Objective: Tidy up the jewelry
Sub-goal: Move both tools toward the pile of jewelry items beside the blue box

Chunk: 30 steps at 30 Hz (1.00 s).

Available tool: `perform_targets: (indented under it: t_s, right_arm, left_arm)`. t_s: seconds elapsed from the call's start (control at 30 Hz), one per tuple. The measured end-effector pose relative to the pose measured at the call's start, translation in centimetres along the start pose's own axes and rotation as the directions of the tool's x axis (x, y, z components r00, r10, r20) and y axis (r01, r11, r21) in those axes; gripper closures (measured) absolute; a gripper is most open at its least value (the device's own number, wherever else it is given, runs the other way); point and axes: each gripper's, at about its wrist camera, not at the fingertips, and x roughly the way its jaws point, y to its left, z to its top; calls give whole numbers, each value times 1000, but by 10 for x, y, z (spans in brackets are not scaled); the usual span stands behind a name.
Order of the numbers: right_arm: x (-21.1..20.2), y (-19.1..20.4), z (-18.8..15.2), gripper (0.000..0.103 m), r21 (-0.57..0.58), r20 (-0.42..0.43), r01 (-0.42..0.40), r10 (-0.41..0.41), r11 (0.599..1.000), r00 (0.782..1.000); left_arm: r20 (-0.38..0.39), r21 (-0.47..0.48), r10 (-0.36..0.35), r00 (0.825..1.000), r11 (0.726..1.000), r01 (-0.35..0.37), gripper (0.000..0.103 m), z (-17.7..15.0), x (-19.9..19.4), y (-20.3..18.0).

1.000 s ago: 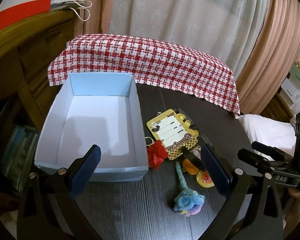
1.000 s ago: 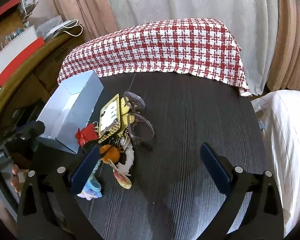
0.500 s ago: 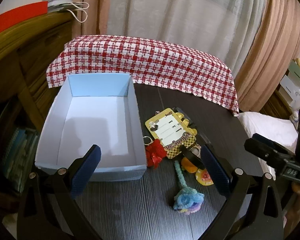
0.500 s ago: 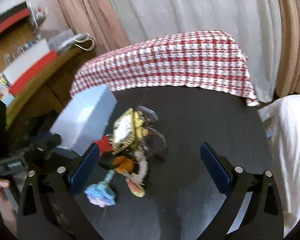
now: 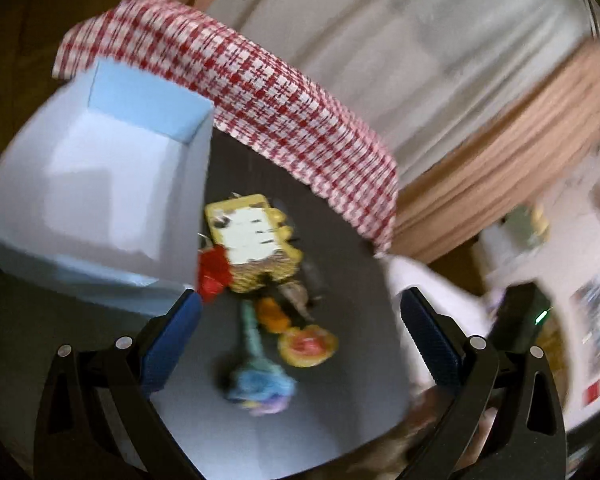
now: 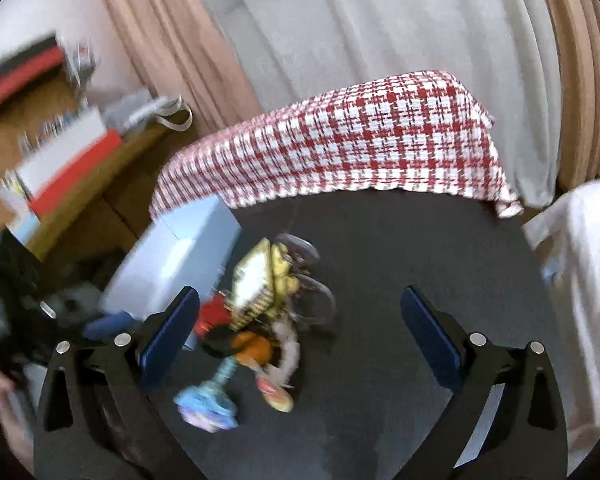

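Left wrist view: blue box [image 5: 100, 184] holds nothing; trinket pile [image 5: 260, 264] beside it; both grippers' jaws wide.

A pale blue box [image 5: 100, 184] sits open on the dark table [image 5: 340, 280]. Just beside its right wall lies a blurred heap: a yellow card [image 5: 252, 236], a red bow [image 5: 214, 270], an orange charm [image 5: 274, 312], and a blue pom-pom [image 5: 260, 384] nearest the camera.
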Motion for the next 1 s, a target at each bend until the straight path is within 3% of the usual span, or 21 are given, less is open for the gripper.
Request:
perform_targets:
  t_s: [0.1,0.2,0.27,0.37,0.4,0.5,0.57,0.73,0.9,0.97,1.0]
  right_arm:
    - [7,7,-3,7,-88,-13,71,-73,994,997]
    - [9,3,-6,7,-83,-14,81,-82,993,997]
    - [10,-4,-7,7,-36,-38,80,-82,996,996]
    - [15,-18,-10,7,41,-77,73,-70,996,995]
    - [14,-21,-12,7,57,-75,68,-64,996,995]
    - [14,-27,-17,7,88,-77,60,-53,994,996]
    - [16,-27,-18,7,95,-84,46,-38,994,996]
    - [20,-26,-24,7,97,-86,16,-7,995,996]
    - [26,-23,-30,7,98,-109,-8,18,995,994]
    - [25,-20,-31,9,82,-107,8,1,997,994]
    - [25,-19,-32,11,71,-103,40,-32,997,994]
  left_arm:
    - [9,-5,-26,1000,1000,26,4,-2,0,-7]
    - [7,187,74,997,980,-74,4,-6,1,-29]
    - [37,341,185,982,921,-187,4,-16,4,-43]
    - [78,450,299,951,841,-301,4,-33,9,-51]
    - [78,460,309,948,832,-309,4,-37,11,-50]
    - [-2,463,330,944,837,-292,4,-49,25,-43]
    - [-58,466,369,928,832,-302,4,-57,39,-39]
    - [-85,507,441,893,791,-342,4,-72,60,-34]
    - [-128,497,460,879,796,-344,4,-78,73,-25]
    - [-135,495,468,874,796,-350,7,-79,77,-21]
    - [-130,496,475,871,792,-357,16,-80,78,-19]
